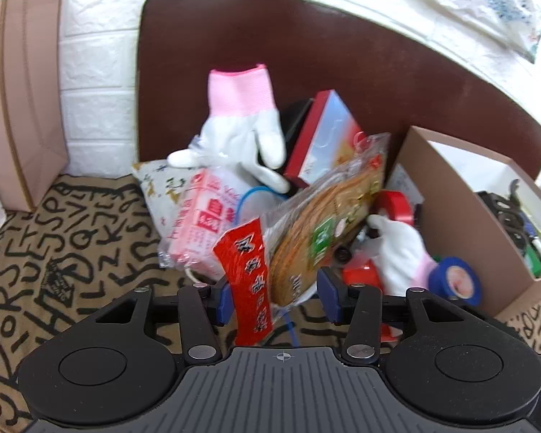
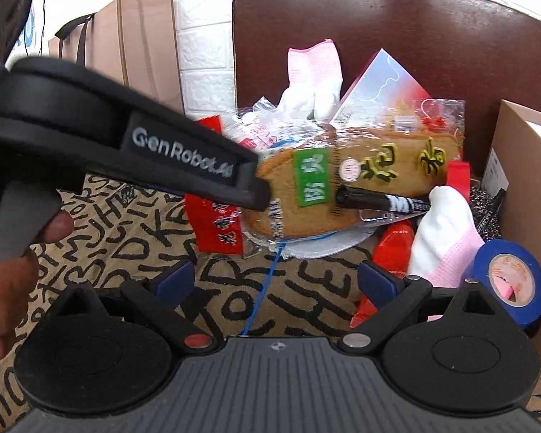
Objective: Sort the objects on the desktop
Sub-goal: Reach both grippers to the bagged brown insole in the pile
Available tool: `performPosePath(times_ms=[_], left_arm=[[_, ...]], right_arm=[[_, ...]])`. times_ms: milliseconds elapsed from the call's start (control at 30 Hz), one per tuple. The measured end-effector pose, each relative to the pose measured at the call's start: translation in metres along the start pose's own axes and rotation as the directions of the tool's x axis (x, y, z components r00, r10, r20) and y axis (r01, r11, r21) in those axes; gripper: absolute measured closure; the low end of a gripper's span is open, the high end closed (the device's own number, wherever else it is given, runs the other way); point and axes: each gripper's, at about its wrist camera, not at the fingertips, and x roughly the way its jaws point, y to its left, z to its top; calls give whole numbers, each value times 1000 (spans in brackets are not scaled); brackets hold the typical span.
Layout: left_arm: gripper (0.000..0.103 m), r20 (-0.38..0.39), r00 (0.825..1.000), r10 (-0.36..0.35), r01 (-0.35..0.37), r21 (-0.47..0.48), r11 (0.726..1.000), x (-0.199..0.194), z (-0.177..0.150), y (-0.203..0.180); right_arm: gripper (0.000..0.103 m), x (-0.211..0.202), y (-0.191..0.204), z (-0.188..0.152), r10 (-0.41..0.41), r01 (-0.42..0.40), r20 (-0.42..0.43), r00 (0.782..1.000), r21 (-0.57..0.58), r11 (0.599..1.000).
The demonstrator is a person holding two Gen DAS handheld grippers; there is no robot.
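Observation:
A clear packet of brown insoles [image 1: 321, 223] with a red header card [image 1: 247, 281] lies tilted on a pile of desktop objects; it also shows in the right wrist view [image 2: 360, 176]. My left gripper [image 1: 274, 299] is open, its blue pads on either side of the packet's near end, apart from it. In the right wrist view the left gripper's black body [image 2: 184, 158] reaches over the packet. My right gripper [image 2: 276, 281] is open and empty above the patterned cloth [image 2: 234, 288]. A black marker [image 2: 382, 200] lies on the packet.
The pile holds white and pink gloves [image 1: 241, 122], a red box [image 1: 324, 137], pink packets [image 1: 205, 216], red tape [image 1: 393, 202] and blue tape [image 2: 508, 281]. A brown cardboard box [image 1: 461, 216] with items stands at the right. Paper bags [image 1: 21, 90] stand at the left wall.

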Motion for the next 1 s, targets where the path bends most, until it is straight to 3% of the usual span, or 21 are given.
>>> performPosePath(times_ms=[67, 233, 300, 333, 400, 467, 500, 567, 633, 700, 767, 900, 967, 1000], left_arm=[[47, 0, 1000, -15, 15, -9, 1000, -7, 0, -2], [46, 40, 998, -42, 43, -18, 999, -25, -5, -4], [55, 22, 999, -46, 47, -22, 999, -26, -5, -5], [69, 26, 998, -59, 59, -12, 998, -28, -6, -6], [76, 30, 998, -47, 47, 4, 999, -28, -7, -9], [89, 10, 998, -56, 56, 3, 998, -24, -8, -10], [89, 13, 997, -71, 71, 9, 997, -24, -9, -10], [64, 8, 1000, -25, 25, 29, 999, -16, -10, -11], [63, -11, 1000, 17, -17, -7, 1000, -5, -9, -4], [58, -18, 1000, 11, -12, -46, 999, 1, -7, 6], [45, -8, 999, 45, -45, -59, 997, 8, -5, 12], [45, -15, 1000, 1, -2, -57, 998, 18, 3, 16], [54, -14, 1000, -2, 2, -14, 1000, 21, 5, 9], [54, -12, 1000, -4, 4, 9, 1000, 22, 6, 5]], right_arm=[[6, 1, 1, 1, 4, -4, 4, 1000, 1, 1000], [6, 3, 0, 5, 3, -4, 19, 1000, 13, 1000], [8, 5, -1, 6, 0, 0, 25, 1000, 20, 1000], [9, 5, -1, 6, -1, 1, 26, 1000, 25, 1000], [11, 4, -3, 5, -3, 2, 31, 1000, 38, 999], [14, 4, -4, 5, -8, 7, 30, 1000, 46, 999], [16, 4, -6, 5, -12, 10, 30, 999, 50, 999], [18, 4, -8, 5, -19, 17, 34, 999, 63, 998], [18, 5, -9, 7, -19, 17, 38, 999, 64, 998], [18, 6, -7, 9, -16, 14, 49, 999, 52, 999], [18, 9, -5, 10, -21, 18, 56, 998, 41, 999], [20, 18, -1, 13, -12, 10, 53, 999, 42, 999], [22, 20, 1, 13, -38, 36, 63, 997, 27, 999], [24, 20, 1, 12, -52, 51, 65, 997, 19, 999]])
